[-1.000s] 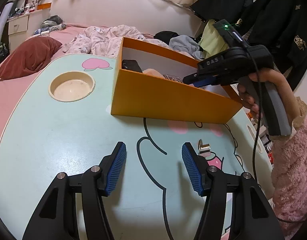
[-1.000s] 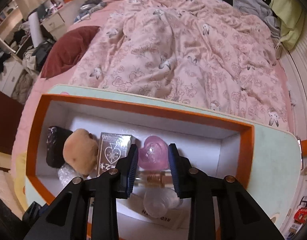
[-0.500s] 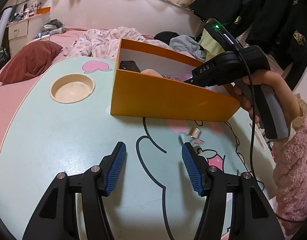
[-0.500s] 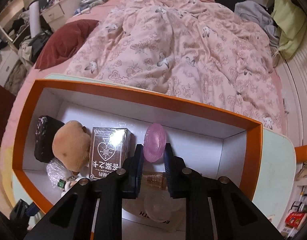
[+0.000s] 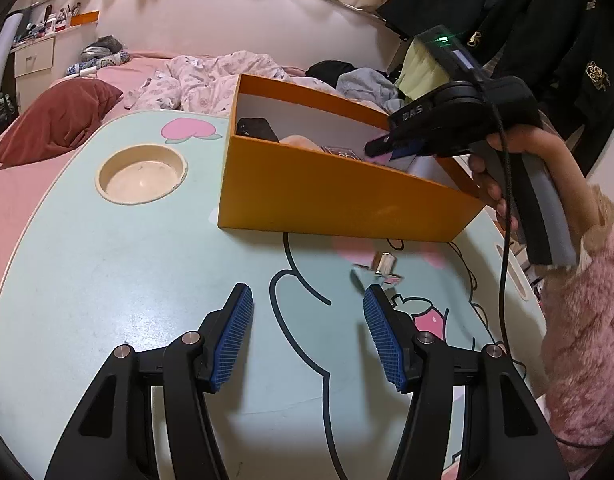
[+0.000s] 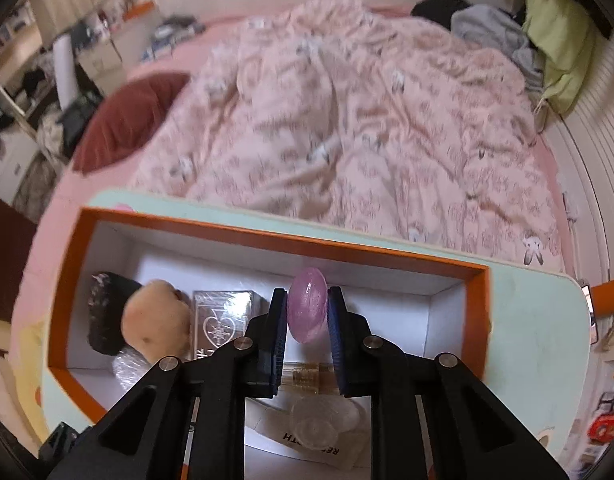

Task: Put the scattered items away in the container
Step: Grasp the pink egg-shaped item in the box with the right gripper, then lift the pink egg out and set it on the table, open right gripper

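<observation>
Orange box (crowded), right tongs clamping pink gem, left tongs wide.

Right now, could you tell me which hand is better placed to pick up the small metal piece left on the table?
Left: its open gripper hovers just short of the metal piece, while the right gripper is shut on a pink trinket.

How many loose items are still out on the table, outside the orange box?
1: a small silvery item lies on the table just in front of the orange box, ahead of the left gripper. Anything behind the box would be hidden.
</observation>
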Action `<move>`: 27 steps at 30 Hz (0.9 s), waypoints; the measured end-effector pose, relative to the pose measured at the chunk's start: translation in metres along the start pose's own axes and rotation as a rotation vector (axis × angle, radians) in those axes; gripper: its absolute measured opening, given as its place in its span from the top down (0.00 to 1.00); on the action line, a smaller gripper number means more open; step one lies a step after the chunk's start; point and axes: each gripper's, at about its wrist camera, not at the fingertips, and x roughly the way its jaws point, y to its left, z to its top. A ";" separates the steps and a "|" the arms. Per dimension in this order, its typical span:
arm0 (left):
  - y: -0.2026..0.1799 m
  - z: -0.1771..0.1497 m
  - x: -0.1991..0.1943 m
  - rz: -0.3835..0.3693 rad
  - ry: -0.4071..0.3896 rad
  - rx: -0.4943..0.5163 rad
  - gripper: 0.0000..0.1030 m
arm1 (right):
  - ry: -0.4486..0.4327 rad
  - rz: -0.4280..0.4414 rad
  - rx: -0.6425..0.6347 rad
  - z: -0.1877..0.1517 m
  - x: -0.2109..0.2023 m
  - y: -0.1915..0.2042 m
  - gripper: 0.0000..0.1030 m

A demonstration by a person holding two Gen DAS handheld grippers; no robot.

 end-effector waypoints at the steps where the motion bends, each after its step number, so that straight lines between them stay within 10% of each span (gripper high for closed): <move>1: 0.000 0.000 0.000 0.002 0.001 -0.001 0.43 | -0.042 0.016 0.004 -0.004 -0.008 0.000 0.82; 10: 0.000 0.000 0.002 0.022 -0.004 0.001 0.43 | -0.359 0.071 -0.062 -0.100 -0.119 0.015 0.82; 24: 0.002 -0.001 0.000 0.028 -0.007 -0.003 0.43 | -0.200 0.171 -0.042 -0.172 -0.054 0.007 0.82; 27: 0.002 -0.001 0.001 0.030 -0.007 0.000 0.43 | -0.266 0.147 -0.018 -0.174 -0.060 0.001 0.66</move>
